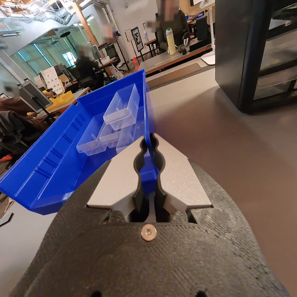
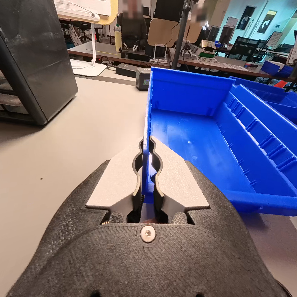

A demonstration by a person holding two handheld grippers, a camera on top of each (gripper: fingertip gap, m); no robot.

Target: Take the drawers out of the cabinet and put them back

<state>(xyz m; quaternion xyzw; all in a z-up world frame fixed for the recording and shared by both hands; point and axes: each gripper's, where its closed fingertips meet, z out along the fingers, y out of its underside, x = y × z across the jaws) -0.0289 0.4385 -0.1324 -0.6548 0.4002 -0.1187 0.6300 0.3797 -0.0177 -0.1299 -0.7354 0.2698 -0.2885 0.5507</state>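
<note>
Left wrist view is showing clear drawers (image 1: 112,122) lying removed in a blue bin (image 1: 53,157), each hand-held gripper (left (image 1: 148,138), right (image 2: 146,139)) clamping a bin wall; return to the cabinet (image 1: 257,56) is pending.

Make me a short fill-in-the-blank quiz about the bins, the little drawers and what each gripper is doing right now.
1. The left gripper is clamped on the wall of a ___ bin.
2. That bin holds several ___ plastic drawers.
3. The bin pinched by the right gripper is ___ inside.
4. The dark cabinet stands on the ___.

Missing words: blue; clear; empty; table

Clear drawers (image 1: 119,110) piled in blue bin (image 1: 48,160) — dark cabinet (image 1: 257,56) beyond
</note>
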